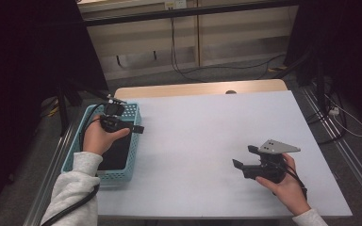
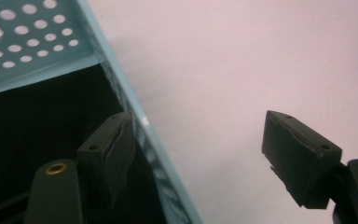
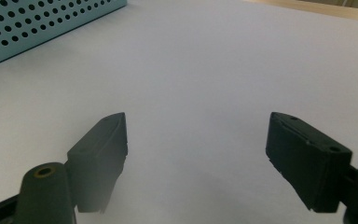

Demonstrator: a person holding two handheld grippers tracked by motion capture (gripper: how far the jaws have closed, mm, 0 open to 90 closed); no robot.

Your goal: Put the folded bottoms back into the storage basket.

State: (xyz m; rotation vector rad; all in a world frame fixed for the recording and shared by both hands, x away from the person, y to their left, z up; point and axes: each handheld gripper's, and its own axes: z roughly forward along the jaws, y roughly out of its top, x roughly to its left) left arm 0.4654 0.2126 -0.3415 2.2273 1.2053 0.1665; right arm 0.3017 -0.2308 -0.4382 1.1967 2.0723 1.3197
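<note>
A light blue perforated basket (image 1: 133, 157) stands at the table's left edge; its inside (image 1: 118, 153) looks black, and I cannot tell what lies in it. My left gripper (image 1: 125, 125) hovers over the basket's right rim and is open. In the left gripper view (image 2: 198, 140) one jaw hangs over the dark inside and the other over the white table, with the basket wall (image 2: 28, 46) running between them, untouched. My right gripper (image 1: 244, 157) rests low over the table at the front right, pointing left. It is open, with only bare table between its jaws (image 3: 198, 140). The basket (image 3: 42, 23) shows far off there.
The white table top (image 1: 207, 122) ends in a wooden strip (image 1: 198, 88) at the back. Beyond it, cables (image 1: 179, 66) lie on the grey floor before a pale wall panel. Dark curtains hang at both sides, and metal rails (image 1: 353, 160) run along the right.
</note>
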